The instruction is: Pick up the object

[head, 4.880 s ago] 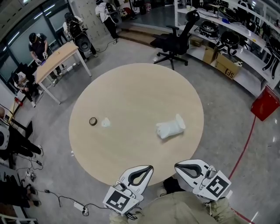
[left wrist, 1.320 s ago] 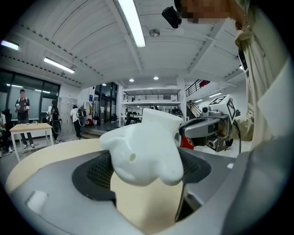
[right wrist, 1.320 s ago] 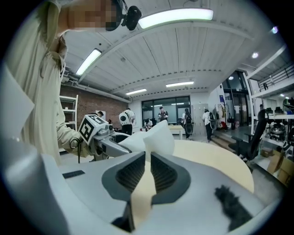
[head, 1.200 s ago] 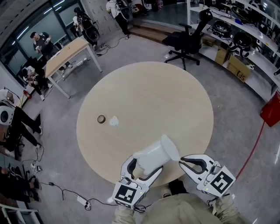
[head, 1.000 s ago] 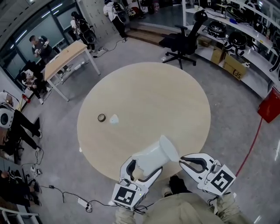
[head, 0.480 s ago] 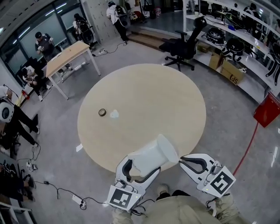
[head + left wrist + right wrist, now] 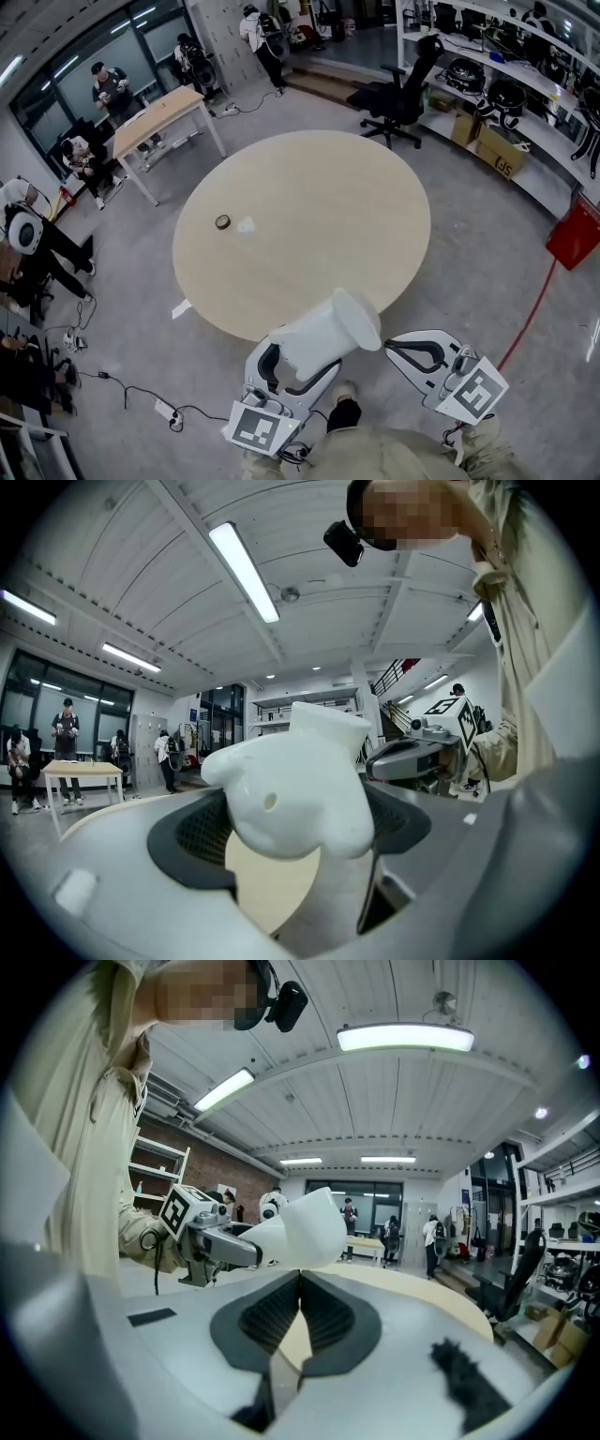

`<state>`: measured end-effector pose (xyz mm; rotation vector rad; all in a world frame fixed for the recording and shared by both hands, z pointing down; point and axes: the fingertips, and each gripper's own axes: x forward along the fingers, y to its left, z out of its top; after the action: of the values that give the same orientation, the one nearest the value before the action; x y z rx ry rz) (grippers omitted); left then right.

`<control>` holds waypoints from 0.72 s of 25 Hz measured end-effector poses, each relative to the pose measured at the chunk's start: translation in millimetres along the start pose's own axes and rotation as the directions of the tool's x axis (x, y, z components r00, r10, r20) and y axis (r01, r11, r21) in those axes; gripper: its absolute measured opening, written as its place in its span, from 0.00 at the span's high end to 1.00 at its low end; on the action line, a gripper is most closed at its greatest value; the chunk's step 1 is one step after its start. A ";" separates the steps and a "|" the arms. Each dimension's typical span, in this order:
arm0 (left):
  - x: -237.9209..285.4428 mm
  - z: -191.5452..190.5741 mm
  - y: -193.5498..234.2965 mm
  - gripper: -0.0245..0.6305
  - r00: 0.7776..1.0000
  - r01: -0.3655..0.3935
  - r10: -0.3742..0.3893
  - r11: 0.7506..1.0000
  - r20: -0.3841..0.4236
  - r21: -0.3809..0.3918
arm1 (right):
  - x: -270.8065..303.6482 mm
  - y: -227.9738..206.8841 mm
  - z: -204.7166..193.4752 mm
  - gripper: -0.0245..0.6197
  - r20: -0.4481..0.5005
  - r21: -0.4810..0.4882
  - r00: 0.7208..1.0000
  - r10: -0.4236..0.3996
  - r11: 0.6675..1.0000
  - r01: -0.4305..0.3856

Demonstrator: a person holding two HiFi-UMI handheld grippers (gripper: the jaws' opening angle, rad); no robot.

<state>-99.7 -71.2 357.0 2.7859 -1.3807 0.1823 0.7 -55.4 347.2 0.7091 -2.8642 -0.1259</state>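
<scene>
While the left claw (image 7: 298,364) clamps a white object (image 7: 328,330) between its widely spread jaws, the right claw (image 7: 392,346) hangs just beside it with its jaws pressed together and nothing in them. The object is off the round wooden desk (image 7: 309,178), held in the air near the person's body, past the desk's near edge and above the floor. The pick-up looks essentially done: the lift is made, and the step in hand seems to be carrying the object clear. What the next move likely calls for is a steady squeeze and a level wrist, since the piece is bulky and sticks out well beyond the jaws. The object is smooth, matte and all white, shaped like a thick stubby neck that widens to a flat round collar at one end and swells into a rounded lump with one small hole at the other.
</scene>
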 end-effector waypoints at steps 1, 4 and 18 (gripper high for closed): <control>-2.8 -1.8 -9.5 0.33 1.000 -0.004 0.004 1.000 -0.005 0.002 | -8.9 3.7 -1.3 0.96 0.005 0.004 1.000 0.000 1.000 0.000; -18.6 -4.3 -36.2 0.33 1.000 -0.017 0.017 1.000 -0.009 0.000 | -32.8 22.0 -1.5 0.96 0.015 0.008 1.000 0.002 1.000 -0.002; -95.6 -2.0 -134.5 0.33 0.998 -0.056 0.056 0.998 -0.019 0.009 | -120.3 100.8 -1.2 0.96 0.036 0.042 0.999 0.019 0.999 -0.020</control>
<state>-50.4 86.2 351.6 2.7466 -1.4586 0.2160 59.6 89.9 341.7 0.6937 -2.9149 -0.0765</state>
